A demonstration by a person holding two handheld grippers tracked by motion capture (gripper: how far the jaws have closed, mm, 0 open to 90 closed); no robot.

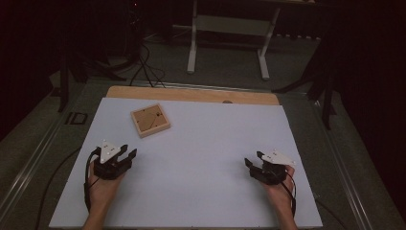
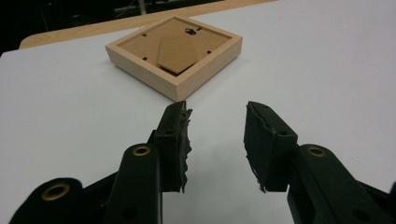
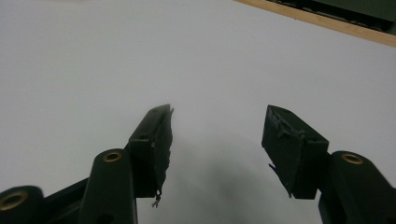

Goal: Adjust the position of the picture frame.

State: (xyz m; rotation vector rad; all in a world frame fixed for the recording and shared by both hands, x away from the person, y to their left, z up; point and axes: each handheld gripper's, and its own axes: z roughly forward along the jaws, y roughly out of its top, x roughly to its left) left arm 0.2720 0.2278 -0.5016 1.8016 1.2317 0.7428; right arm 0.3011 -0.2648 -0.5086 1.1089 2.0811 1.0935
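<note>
High view takes in the whole white tabletop, with its bare wooden strip along the far edge, and shows both hands resting near the person's side: the left gripper at the left, the right gripper at the right, well apart from each other. A shallow wooden picture frame lies back-side up toward the far left of the tabletop, beyond the left gripper and apart from it. This view also shows the dark floor, some cables and the legs of a white stand behind the table.

Left gripper view looks straight along that gripper toward the picture frame and gives what the high view is too small to show: the brown backing board set into the pale rim, a small hanger near the far edge, and a loose fold-out flap on the backing. The left gripper has its jaws spread with nothing between them, the frame lying just ahead of the tips, untouched.

Right gripper view faces bare white surface with the wooden strip crossing its upper right corner. The right gripper has its jaws spread wide, holding and touching nothing, and its worn black pads show ragged edges
</note>
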